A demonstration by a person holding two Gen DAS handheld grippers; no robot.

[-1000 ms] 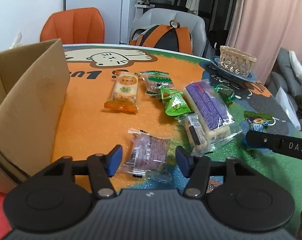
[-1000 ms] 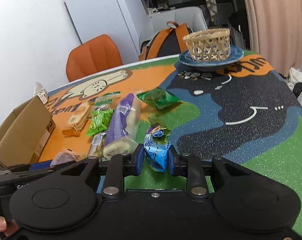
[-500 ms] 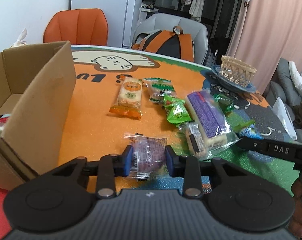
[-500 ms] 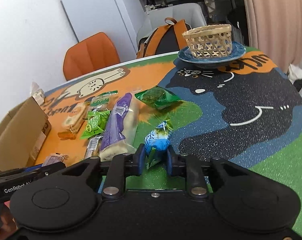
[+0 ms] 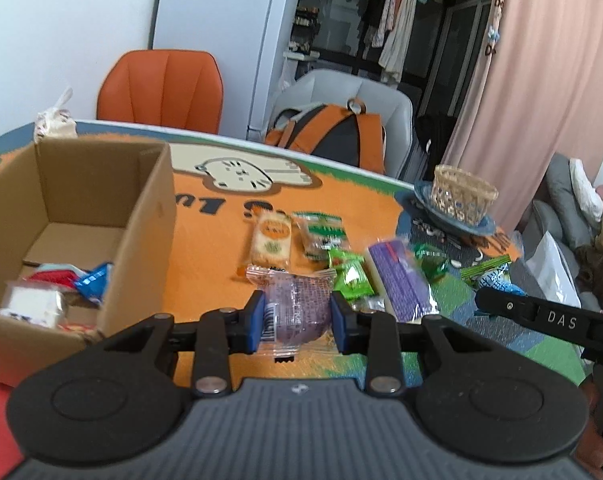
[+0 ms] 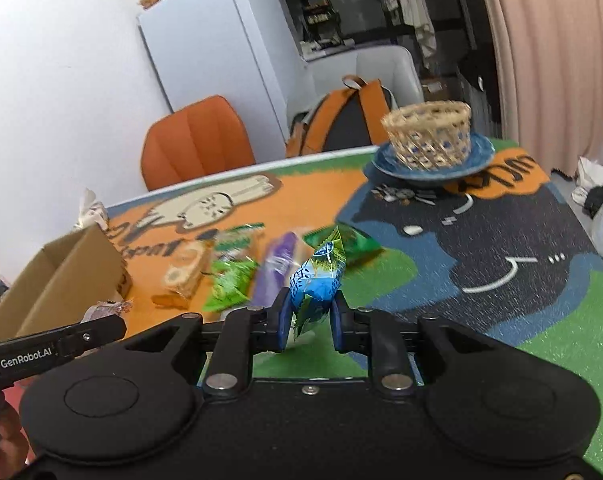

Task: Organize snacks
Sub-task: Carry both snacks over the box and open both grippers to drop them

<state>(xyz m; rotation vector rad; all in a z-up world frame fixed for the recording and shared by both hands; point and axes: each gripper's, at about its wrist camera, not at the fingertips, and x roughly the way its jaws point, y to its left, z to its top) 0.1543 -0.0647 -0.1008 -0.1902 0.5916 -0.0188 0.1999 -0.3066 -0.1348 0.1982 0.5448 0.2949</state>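
Your left gripper (image 5: 297, 322) jaws pinch a clear crinkly purple snack packet (image 5: 295, 310); your right gripper (image 6: 309, 326) jaws pinch a glossy blue-green wrapper (image 6: 315, 284), cardboard box (image 5: 141, 240) at ten o'clock.

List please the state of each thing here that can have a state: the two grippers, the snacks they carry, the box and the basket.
left gripper: jaws shut on the purple snack
purple snack: held, lifted off the table
right gripper: jaws shut on the blue snack
blue snack: held, raised
cardboard box: open, some snacks inside
woven basket: upright on the blue plate
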